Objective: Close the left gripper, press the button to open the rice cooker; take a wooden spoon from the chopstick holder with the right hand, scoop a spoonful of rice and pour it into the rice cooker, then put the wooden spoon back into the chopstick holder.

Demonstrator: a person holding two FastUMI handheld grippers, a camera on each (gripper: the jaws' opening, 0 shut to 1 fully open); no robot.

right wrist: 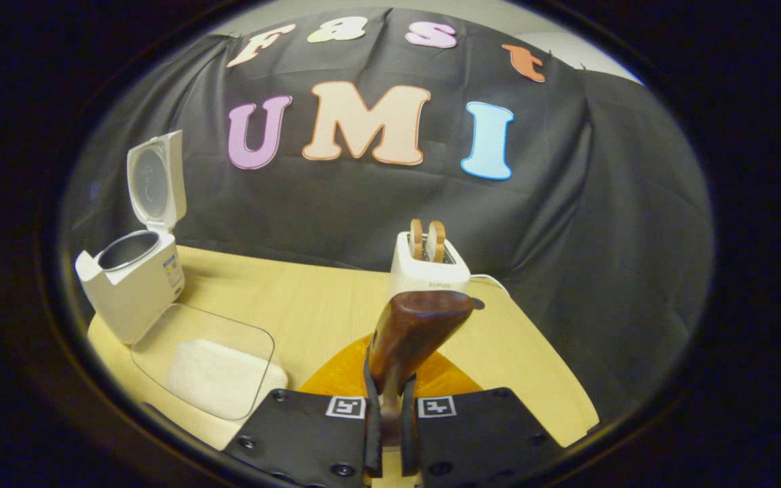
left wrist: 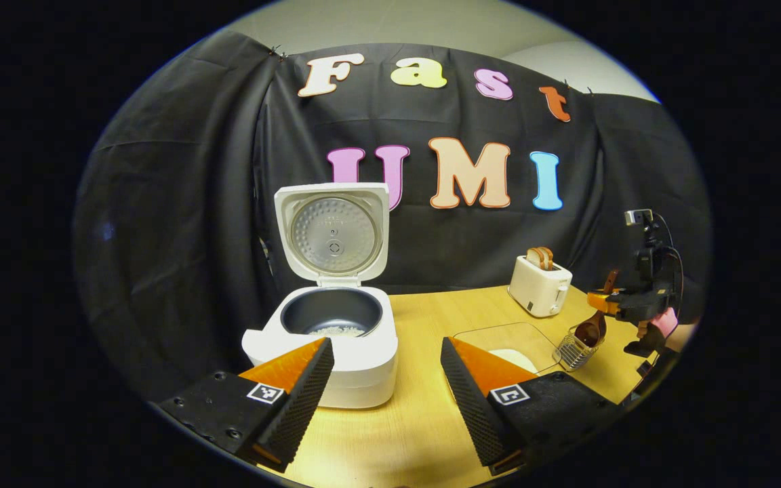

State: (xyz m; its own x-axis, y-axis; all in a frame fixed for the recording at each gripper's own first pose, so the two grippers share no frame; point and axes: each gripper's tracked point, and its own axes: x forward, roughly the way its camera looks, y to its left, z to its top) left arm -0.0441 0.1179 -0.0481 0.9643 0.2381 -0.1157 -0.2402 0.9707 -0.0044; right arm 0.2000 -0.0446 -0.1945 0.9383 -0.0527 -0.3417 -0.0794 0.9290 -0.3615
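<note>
Wooden spoon (right wrist: 412,339) clamped upright between right claw (right wrist: 390,413) fingers; left claw (left wrist: 387,393) open.

1. Cooker (left wrist: 336,339): white body; lid (left wrist: 331,234) white outside, its inner plate silver with a dimpled pattern; pot (left wrist: 331,313) dark grey.
2. Rice (left wrist: 336,331) in the pot: white.
3. Table (right wrist: 309,305): pale wood, faint grain.
4. Toaster (right wrist: 428,274): white; bread (right wrist: 426,238) tan with a brown crust.
5. Spoon (right wrist: 411,339): dark reddish brown, glossy.
6. Tray (right wrist: 211,362): clear, with white rice inside.
7. Holder (left wrist: 575,349): silver wire.
8. Wall cloth (right wrist: 601,224): black.
9. Gripper bodies: black, each with a black-and-white square marker (right wrist: 345,407).
</note>
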